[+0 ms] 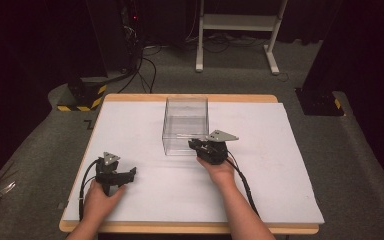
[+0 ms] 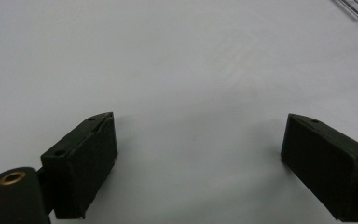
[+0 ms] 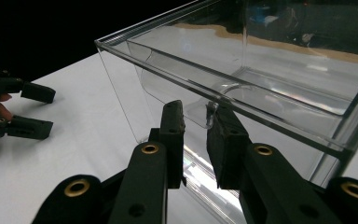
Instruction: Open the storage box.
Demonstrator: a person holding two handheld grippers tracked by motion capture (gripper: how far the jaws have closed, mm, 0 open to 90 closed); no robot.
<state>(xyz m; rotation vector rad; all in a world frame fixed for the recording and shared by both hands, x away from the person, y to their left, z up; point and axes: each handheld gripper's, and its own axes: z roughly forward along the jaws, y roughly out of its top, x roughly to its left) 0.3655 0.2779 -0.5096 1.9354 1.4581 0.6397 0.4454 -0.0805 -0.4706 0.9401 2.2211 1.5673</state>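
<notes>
Right hand-held gripper (image 3: 196, 116) at unlabelled clear box (image 3: 261, 88)

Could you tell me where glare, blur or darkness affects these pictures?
High view: dark surroundings, evenly lit white table. Left gripper view: soft focus, open left gripper casting faint shadows. Right gripper view: reflections streak the clear box; the right gripper is sharp.

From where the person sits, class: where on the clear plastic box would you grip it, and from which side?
Grip the top rim of the near wall of the clear box, coming from the person's side with one jaw inside and one outside. The box stands open-topped with thin upright walls, so a wall fits between the jaws. The right gripper is already placed there.
</notes>
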